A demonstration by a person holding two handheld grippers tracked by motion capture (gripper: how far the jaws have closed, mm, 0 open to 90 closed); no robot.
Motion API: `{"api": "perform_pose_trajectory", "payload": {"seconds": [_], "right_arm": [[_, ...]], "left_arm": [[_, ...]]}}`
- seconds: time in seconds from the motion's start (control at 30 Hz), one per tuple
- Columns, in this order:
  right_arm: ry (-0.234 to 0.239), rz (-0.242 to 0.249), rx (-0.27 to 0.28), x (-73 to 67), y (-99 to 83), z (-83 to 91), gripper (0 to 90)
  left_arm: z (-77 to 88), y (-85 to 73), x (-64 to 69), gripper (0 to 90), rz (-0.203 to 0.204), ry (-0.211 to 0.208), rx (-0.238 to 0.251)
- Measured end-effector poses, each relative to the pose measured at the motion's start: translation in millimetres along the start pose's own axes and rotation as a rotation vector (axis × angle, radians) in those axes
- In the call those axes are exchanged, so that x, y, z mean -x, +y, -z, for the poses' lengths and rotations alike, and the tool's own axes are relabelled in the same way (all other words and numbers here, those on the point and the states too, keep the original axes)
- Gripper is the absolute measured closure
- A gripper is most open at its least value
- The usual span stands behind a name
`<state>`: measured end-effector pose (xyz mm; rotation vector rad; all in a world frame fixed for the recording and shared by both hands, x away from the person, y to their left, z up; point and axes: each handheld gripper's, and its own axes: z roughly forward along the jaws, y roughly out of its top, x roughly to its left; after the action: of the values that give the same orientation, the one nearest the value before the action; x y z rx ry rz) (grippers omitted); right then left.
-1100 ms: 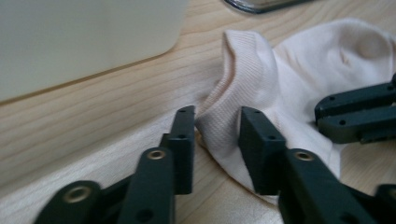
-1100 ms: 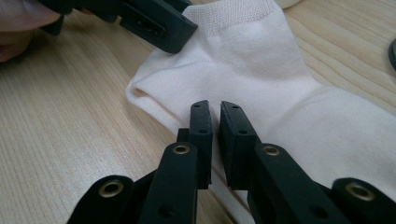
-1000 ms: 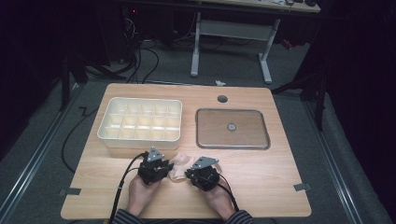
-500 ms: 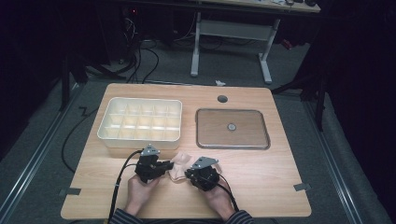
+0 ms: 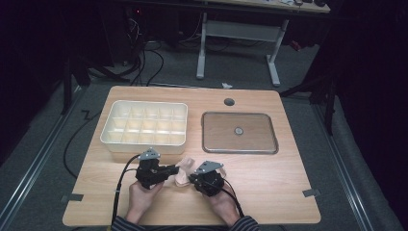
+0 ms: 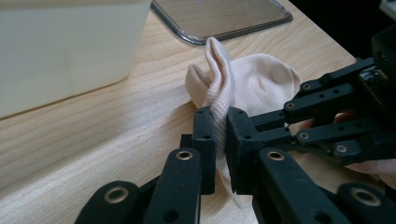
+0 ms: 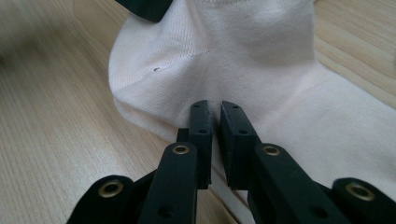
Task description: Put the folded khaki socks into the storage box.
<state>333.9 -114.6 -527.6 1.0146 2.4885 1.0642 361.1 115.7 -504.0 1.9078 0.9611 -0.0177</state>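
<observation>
We have the fingers (image 6: 204, 140) of the left gripper (image 6: 219, 133) clamped on a ribbed fold of the pale sock (image 6: 247, 84), the cloth pinched upright between the two black pads after they have just been closing on it. In the right gripper view the right gripper (image 7: 214, 115) has its fingers (image 7: 200, 122) drawn almost together on the sock (image 7: 243, 56), a thin bit of the knit caught between the tips, so we read it as gripping the cloth too.

From above, we see our left gripper (image 5: 153, 171) and right gripper (image 5: 207, 177) side by side at the near edge of the desk (image 5: 288, 187), pointing at each other, with the sock (image 5: 183, 172) bunched between them, its body lying on the wood. Our hands and striped sleeves come in from the near edge, and a cable trails from each gripper.

Farther out, a white compartment tray (image 5: 144, 126) stands on the far left of the desk, just beyond the left gripper. To its right lies a flat metal tray (image 5: 239, 132), well apart from the sock. A round grommet hole (image 5: 229, 102) sits near the far edge.
</observation>
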Motion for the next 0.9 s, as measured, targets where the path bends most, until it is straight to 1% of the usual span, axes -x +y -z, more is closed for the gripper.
{"api": "perform_pose_trajectory", "payload": {"seconds": [0.07,0.23,0.3,0.4,0.43,0.5,0.57,0.67,0.73,0.8,0.83,0.9], "right_arm": [[0.008,-0.008,-0.004,-1.0,1.6,-1.4,83.3],[0.017,0.019,-0.025,-4.2,8.9,-6.2,83.3],[0.026,0.021,-0.033,-5.2,11.9,-8.5,83.3],[0.046,0.016,-0.028,-5.2,14.1,-11.6,83.4],[0.058,0.005,-0.030,-5.2,15.2,-12.7,83.4],[0.068,0.006,-0.037,-5.3,17.6,-14.3,83.4],[0.068,0.017,-0.045,-7.5,20.8,-16.6,83.3],[0.073,0.034,-0.052,-11.0,25.5,-20.7,83.2],[0.092,0.026,-0.053,-10.6,27.1,-22.4,82.6],[0.100,0.021,-0.048,-9.7,27.5,-21.8,79.1],[0.098,0.017,-0.051,-9.0,27.6,-19.9,77.4],[0.088,0.010,-0.035,-7.4,27.4,-14.1,75.6]], "left_arm": [[1.8,0.9,-0.2,83.7,0.005,-0.011,0.011],[4.5,3.3,-0.2,83.8,0.006,-0.034,0.032],[5.4,3.6,-1.1,83.8,0.011,-0.054,0.042],[7.2,4.1,-3.8,83.9,0.014,-0.074,0.056],[7.6,4.0,-4.4,83.9,0.017,-0.076,0.062],[7.4,3.8,-5.3,84.0,0.019,-0.081,0.066],[7.1,3.8,-5.3,84.0,0.017,-0.081,0.068],[7.1,3.3,-4.8,84.0,0.009,-0.065,0.068],[7.3,3.1,-6.3,83.9,0.010,-0.065,0.064],[8.8,2.9,-6.7,83.9,0.003,-0.060,0.067],[9.7,3.0,-6.6,83.8,0.002,-0.059,0.068],[12.5,4.4,-5.6,83.9,-0.004,-0.047,0.068]]}}
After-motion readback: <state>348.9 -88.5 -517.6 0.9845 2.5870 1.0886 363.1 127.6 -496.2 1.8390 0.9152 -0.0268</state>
